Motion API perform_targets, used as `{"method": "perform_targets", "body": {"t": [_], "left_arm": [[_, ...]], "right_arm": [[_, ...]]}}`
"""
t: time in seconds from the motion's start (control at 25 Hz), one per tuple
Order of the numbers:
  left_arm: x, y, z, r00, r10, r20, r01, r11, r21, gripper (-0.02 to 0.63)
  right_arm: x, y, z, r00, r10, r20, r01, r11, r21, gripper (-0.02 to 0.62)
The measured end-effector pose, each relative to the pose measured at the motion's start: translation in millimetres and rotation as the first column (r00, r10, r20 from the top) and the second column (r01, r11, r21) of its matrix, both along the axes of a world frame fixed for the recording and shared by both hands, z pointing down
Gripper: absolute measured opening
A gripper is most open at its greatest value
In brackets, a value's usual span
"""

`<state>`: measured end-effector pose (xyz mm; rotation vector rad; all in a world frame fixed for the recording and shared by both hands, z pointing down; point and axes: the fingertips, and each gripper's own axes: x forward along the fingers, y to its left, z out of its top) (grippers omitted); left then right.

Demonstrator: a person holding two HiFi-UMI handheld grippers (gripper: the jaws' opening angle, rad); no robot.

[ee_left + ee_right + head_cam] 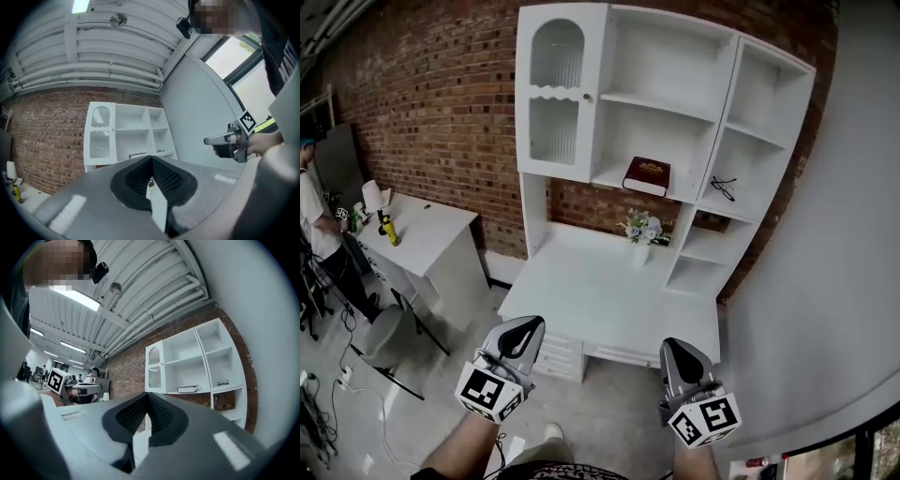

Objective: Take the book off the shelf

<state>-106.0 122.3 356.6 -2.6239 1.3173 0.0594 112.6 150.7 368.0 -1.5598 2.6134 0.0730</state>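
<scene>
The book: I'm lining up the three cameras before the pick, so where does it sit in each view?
Head view: the book lies flat on the middle shelf, above centre.
Left gripper view: a thin dark sliver just above the jaws, near centre.
Right gripper view: right of centre, above the jaws.
Shared landmark: the arched cabinet door, left of the book in all three.

No legible txt. Gold print on book [647,175] cover: too small to read. Cubes on left claw [525,326] & right claw [677,347]: b/w square codes only.
</scene>
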Motion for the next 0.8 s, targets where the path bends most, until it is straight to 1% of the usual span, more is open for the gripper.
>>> {"method": "perform_targets", "body": {"t": [0.08, 0.16, 0.36, 0.6, 0.8], "left_arm": [[-9.5, -9.7, -5.4, 0.999, -0.041, -0.016, 0.041, 0.999, 0.008, 0.003], [-14.1, -22.4, -6.4, 0.998, -0.05, -0.028, 0.05, 0.999, 0.003, 0.003], [-10.1, -59.6, 8.8, 1.0, 0.001, -0.031, -0.002, 1.0, -0.019, 0.003], [-8.1, -114.5, 1.9, 0.998, 0.041, -0.051, -0.042, 0.999, -0.025, 0.003], [-0.1, -160.8, 9.7, 0.996, 0.073, -0.054, -0.076, 0.996, -0.048, 0.003]], "right_arm": [[0.4, -8.6, -2.3, 1.0, 0.006, -0.011, -0.006, 1.0, 0.002, 0.025], [0.3, -17.9, -5.5, 1.0, 0.016, -0.022, -0.015, 1.0, 0.01, 0.025], [-4.8, -48.2, -7.2, 0.999, 0.028, -0.032, -0.028, 1.0, 0.015, 0.025], [-9.3, -94.2, -18.1, 0.997, 0.044, -0.061, -0.043, 0.999, 0.015, 0.025], [-11.1, -136.2, -19.2, 0.998, 0.048, -0.041, -0.048, 0.999, -0.004, 0.025]]}}
